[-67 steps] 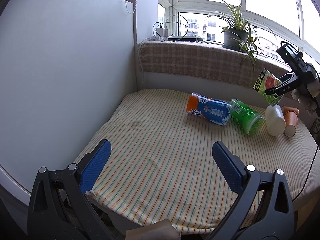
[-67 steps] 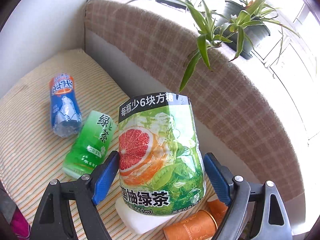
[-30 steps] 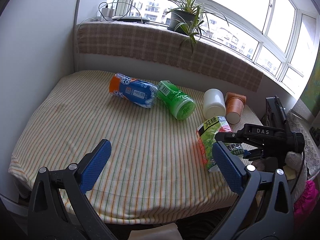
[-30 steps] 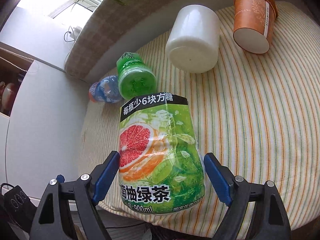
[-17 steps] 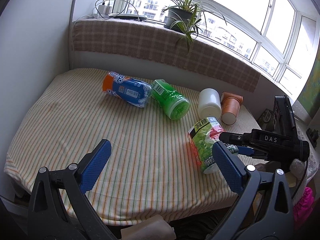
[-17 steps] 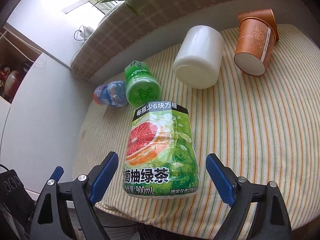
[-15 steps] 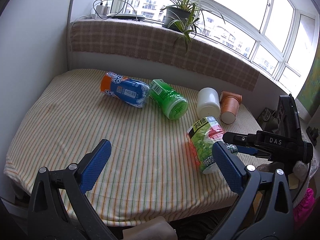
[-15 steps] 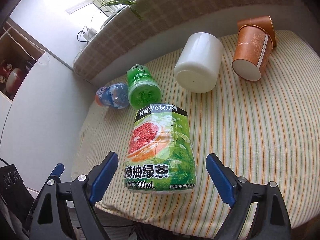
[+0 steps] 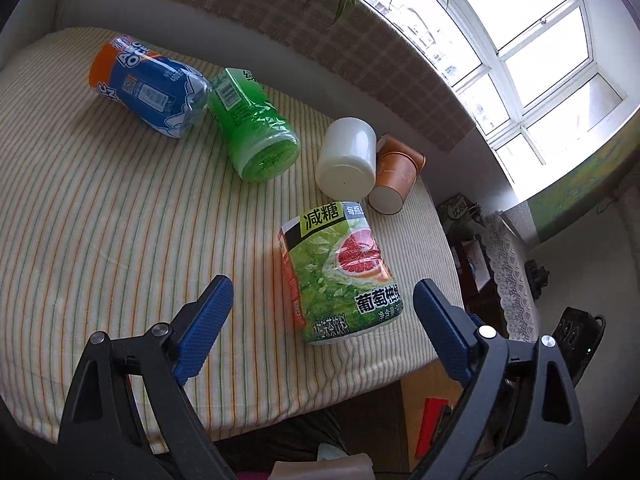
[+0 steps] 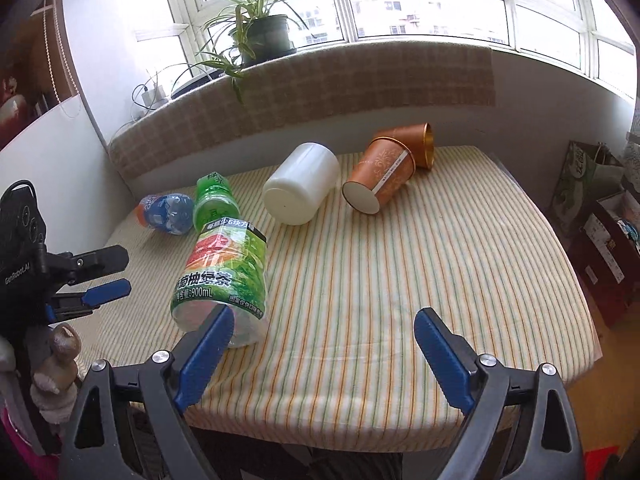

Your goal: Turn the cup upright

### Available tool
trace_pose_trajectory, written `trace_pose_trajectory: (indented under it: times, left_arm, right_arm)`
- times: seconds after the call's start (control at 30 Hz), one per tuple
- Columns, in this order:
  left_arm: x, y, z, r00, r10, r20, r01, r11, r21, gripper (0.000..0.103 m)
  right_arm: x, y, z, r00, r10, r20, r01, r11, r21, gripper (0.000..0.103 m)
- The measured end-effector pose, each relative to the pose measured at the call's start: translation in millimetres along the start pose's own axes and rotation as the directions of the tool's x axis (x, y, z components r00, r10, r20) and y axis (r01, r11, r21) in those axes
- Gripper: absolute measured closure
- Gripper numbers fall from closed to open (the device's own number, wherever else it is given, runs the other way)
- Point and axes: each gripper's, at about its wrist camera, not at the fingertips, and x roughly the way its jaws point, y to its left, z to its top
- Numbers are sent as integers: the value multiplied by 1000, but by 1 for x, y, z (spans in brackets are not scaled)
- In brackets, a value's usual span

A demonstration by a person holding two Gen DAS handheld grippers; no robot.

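A grapefruit green-tea cup cut from a bottle (image 9: pixel 342 276) stands on the striped table near its front edge, and also shows in the right wrist view (image 10: pixel 222 268). My left gripper (image 9: pixel 320 300) is open just in front of it, jaws on either side, not touching. My right gripper (image 10: pixel 324 328) is open and empty, to the right of the cup. A white cup (image 10: pixel 302 190) and two nested orange paper cups (image 10: pixel 384 178) lie on their sides further back.
A green bottle cup (image 9: pixel 254 132) and a blue-orange bottle cup (image 9: pixel 148 88) lie on their sides at the back left. The striped table (image 10: pixel 440 272) ends at a checked ledge with a potted plant (image 10: pixel 260 28). Bags (image 10: pixel 592 200) stand right of the table.
My right gripper let go of the grapefruit cup on the table and drew back to the right. My left gripper moved in close to that cup.
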Motion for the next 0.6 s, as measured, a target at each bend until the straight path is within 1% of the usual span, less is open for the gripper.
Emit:
trace_pose_trajectory:
  times: [0.1, 0.17, 0.23, 0.33, 0.6]
  left_arm:
    - [23, 4, 10, 994, -80, -75, 74, 994, -83, 10]
    - [37, 7, 16, 988, -108, -110, 92, 986, -136, 10]
    - [49, 9, 20, 984, -119, -131, 96, 981, -170, 10]
    - [60, 9, 22, 979, -133, -157, 102, 975, -196, 11]
    - [89, 9, 25, 971, -126, -205, 80, 972, -219, 12]
  right_arm:
    - [-8, -9, -5, 1000, -26, 11, 26, 1000, 15, 10]
    - [-11, -13, -7, 999, -38, 17, 37, 999, 30, 10]
    - [-13, -18, -9, 999, -39, 16, 39, 998, 40, 10]
    - [-16, -21, -11, 999, -48, 21, 48, 998, 34, 10]
    - [-15, -23, -15, 998, -54, 22, 53, 998, 43, 10]
